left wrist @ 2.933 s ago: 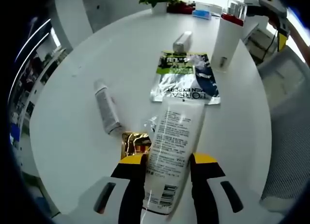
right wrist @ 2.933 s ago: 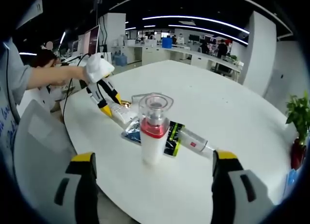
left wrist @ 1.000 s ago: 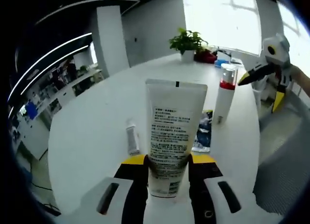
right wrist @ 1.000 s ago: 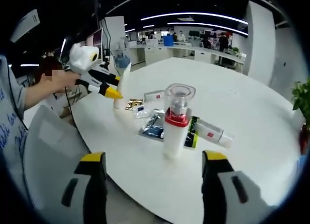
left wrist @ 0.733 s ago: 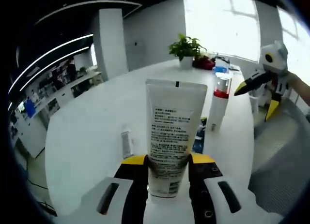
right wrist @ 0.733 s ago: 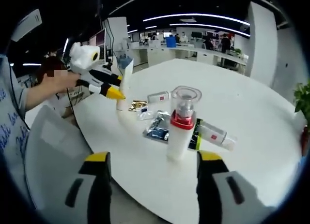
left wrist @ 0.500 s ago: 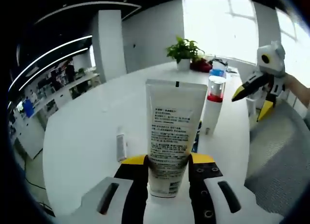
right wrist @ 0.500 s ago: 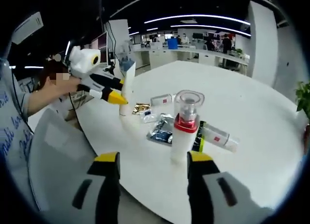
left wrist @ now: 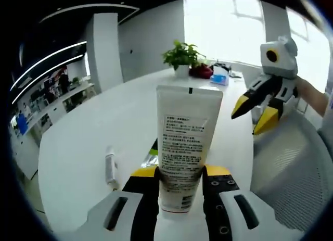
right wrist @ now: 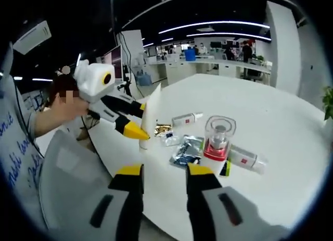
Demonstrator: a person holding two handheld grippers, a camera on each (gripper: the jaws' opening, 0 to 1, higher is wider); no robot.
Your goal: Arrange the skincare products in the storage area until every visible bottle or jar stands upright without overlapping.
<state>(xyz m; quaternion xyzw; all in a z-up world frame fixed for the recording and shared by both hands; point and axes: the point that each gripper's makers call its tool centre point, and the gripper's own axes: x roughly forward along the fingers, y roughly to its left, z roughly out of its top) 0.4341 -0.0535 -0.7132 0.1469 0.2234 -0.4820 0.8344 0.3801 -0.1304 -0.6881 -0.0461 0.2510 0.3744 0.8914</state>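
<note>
left gripper (right wrist: 139, 130) gripping upright tube (right wrist: 150, 113), pump bottle (right wrist: 217, 143)

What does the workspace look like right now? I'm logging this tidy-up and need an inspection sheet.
Surface: round white table.
Job's things: white tube held upright in the left gripper; pump bottle with red collar standing; small tube and another tube lying flat.
Clutter: silver sachet, gold packet, small box.
Grippers: left shut on the tube; right gripper holds nothing, its jaws close together.
Cables: nothing seen on the table.
Surroundings: potted plant at the far edge, open office with desks, mesh chair.
</note>
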